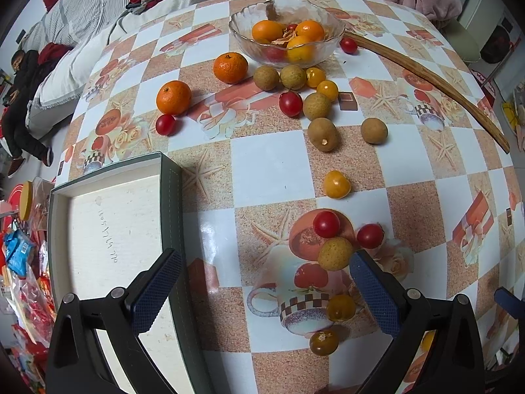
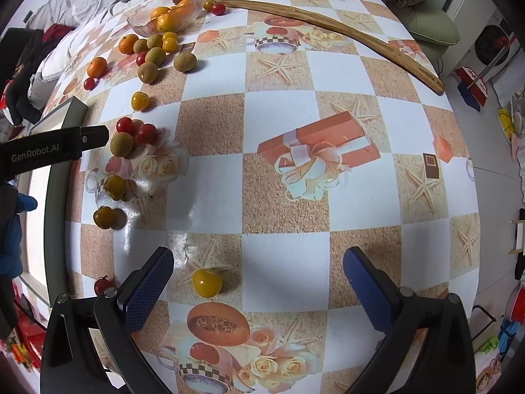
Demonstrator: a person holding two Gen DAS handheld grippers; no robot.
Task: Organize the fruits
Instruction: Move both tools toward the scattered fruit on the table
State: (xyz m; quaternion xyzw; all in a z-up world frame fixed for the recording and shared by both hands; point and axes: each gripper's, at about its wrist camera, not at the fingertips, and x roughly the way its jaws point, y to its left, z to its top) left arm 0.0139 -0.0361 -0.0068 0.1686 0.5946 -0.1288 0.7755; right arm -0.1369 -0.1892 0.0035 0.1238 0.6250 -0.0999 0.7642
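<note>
Fruits lie scattered on a checked tablecloth. A glass bowl (image 1: 287, 29) at the far side holds oranges and a red tomato. Two tangerines (image 1: 173, 97) lie to its left, with several longans (image 1: 322, 134) and red and yellow cherry tomatoes in front. My left gripper (image 1: 265, 290) is open and empty, above the table beside an empty box tray (image 1: 111, 229). A longan (image 1: 335, 253) and a yellow tomato (image 1: 340, 307) lie near its right finger. My right gripper (image 2: 257, 290) is open and empty; a yellow tomato (image 2: 207, 283) lies between its fingers, nearer the left one.
A long wooden stick (image 1: 426, 75) lies across the far right of the table. The left gripper's body (image 2: 49, 149) shows at the left of the right wrist view. A bed with blankets stands behind the table. Snack bags lie on the floor at the left.
</note>
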